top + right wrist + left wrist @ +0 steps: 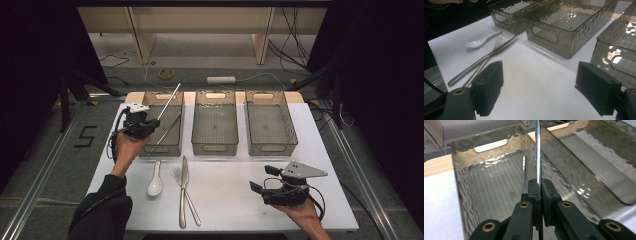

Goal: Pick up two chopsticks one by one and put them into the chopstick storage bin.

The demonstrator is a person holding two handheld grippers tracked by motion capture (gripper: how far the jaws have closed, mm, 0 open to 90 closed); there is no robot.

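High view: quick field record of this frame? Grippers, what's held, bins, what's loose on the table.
left gripper: shut on a thin metal rod, over the left bin
rod: tilted, top end pointing up and away
inside left bin: a second rod lying flat
right gripper: open, holds nothing, low over the table
middle bin: empty
right bin: empty
loose on table: white spoon, fork, knife, the last two crossed

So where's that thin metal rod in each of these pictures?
High view: the rod slants up from the left gripper, over the left bin.
Left gripper view: upright at centre, clamped between the jaws.
Right gripper view: I can't make it out.
Shared landmark: the left bin.
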